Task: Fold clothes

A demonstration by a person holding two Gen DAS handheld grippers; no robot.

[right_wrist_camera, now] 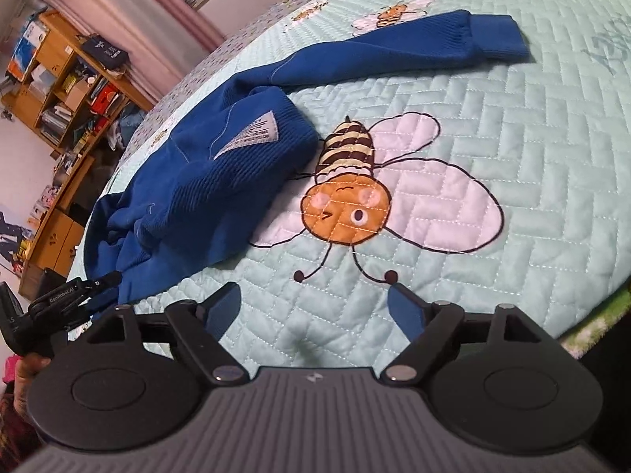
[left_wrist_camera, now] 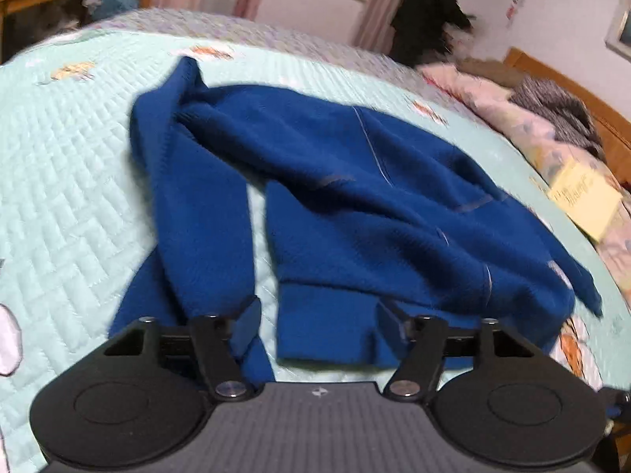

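Right wrist: sweater (right_wrist_camera: 205, 181) crumpled near quilt (right_wrist_camera: 532, 149) edge.

Soft indoor light, motion blur, fisheye warping

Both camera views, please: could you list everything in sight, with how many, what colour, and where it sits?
Blue ribbed knit sweater: one, blue, crumpled on the bed with one sleeve stretched out.
White care label: one, white, sewn on the sweater's upturned hem.
Pale green quilted bedspread: one, mint green, covering the bed.
Cartoon bee print: one large, orange and striped, on the bedspread beside the sweater.
Wooden shelf unit: one, brown, crammed with things, past the bed.
Person in dark clothes: one, black, bending at the far side of the bed.
Yellow booklet: one, yellow, on the bed's edge.
Left hand-held gripper: black, open over the sweater's hem.
Right hand-held gripper: black, open over bare bedspread.
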